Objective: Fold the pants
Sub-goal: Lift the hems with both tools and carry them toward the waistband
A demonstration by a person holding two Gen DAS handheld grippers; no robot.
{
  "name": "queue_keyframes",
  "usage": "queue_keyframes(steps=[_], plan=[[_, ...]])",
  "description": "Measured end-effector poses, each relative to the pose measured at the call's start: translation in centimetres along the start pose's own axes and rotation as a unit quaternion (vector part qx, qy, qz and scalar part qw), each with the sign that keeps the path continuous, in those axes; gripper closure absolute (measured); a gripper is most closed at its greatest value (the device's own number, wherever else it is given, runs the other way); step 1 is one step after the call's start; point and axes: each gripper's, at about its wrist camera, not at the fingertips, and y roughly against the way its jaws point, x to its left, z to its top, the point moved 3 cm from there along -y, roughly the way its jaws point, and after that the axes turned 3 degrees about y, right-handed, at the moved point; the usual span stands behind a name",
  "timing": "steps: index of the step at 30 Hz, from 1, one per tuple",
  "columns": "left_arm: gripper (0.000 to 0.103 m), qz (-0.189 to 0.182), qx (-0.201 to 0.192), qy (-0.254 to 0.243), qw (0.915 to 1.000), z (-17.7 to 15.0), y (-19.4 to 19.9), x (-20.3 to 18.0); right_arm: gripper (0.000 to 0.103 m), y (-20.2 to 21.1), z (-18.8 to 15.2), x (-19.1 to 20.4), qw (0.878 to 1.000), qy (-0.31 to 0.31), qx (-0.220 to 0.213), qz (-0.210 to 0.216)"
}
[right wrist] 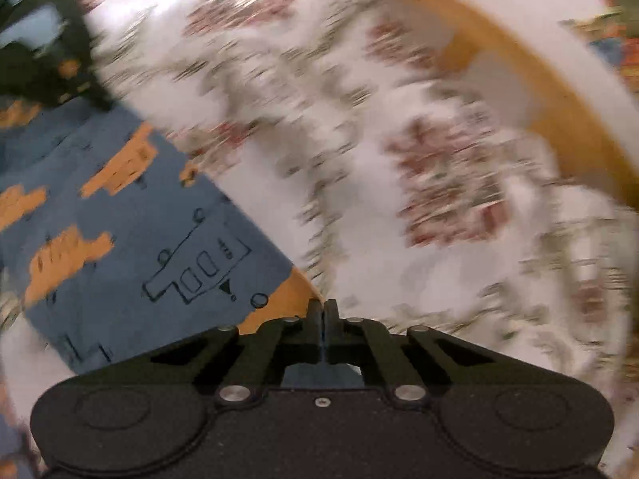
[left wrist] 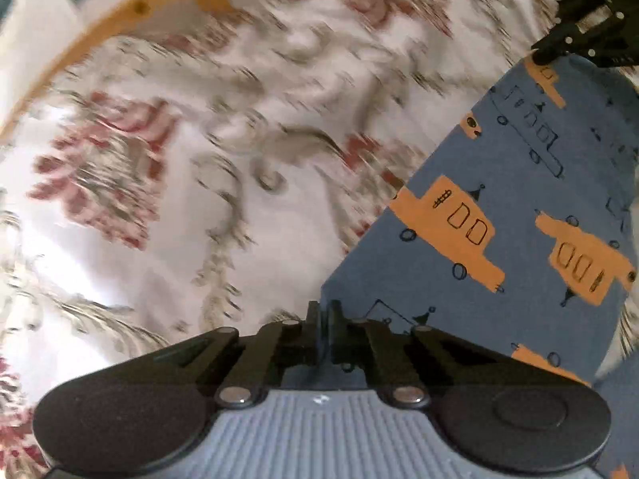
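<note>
Between each hand-held gripper's closed fingers, a corner of the blue pants.

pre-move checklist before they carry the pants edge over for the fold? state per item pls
1. Left gripper shut on the pants: ok, blue fabric is pinched between its closed fingers.
2. Right gripper shut on the pants: ok, fingers closed at a fabric corner.
3. Both grippers on the same edge: ok, the right gripper shows in the left wrist view at the far end of that edge.
4. Fabric between grips taut and flat: ok in the left wrist view; the right view is blurred.
5. Floral bedspread free of other things where the fold lands: cannot tell, heavy motion blur.
6. Wooden bed frame away from the grippers: ok.
</note>
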Motion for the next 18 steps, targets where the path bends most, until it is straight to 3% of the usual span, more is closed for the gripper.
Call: queue_keyframes(steps=[3,7,11,15,17,18], plan=[[0.1,0.022,-0.023,0.023,0.9992,1.2,0.4,0.9,0.103,-0.3,1.5,-0.4,0.999,0.008,-0.016,-0.044],[0.099,0.027,-0.018,0.049,0.9983,1.8,-2.5,2.3,0.103,-4.5,2.5,-0.4,0.997,0.014,0.019,-0.068],[0.087,0.023,-0.017,0.082,0.9963,1.3,-4.0,4.1,0.103,-7.8,2.3,0.2,0.994,0.0,0.044,-0.095],[0.087,0.072,-0.018,0.094,0.9928,1.1,-3.9,6.9,0.103,-8.5,3.3,-0.4,0.99,-0.014,0.035,-0.135],[0.087,0.057,-0.023,0.134,0.989,0.8,-3.0,9.0,0.103,-8.3,3.8,-0.8,0.989,-0.029,0.031,-0.144],[0.087,0.045,-0.028,0.153,0.9867,0.6,-2.4,9.8,0.095,-8.3,4.1,-0.8,0.989,-0.027,0.034,-0.144]])
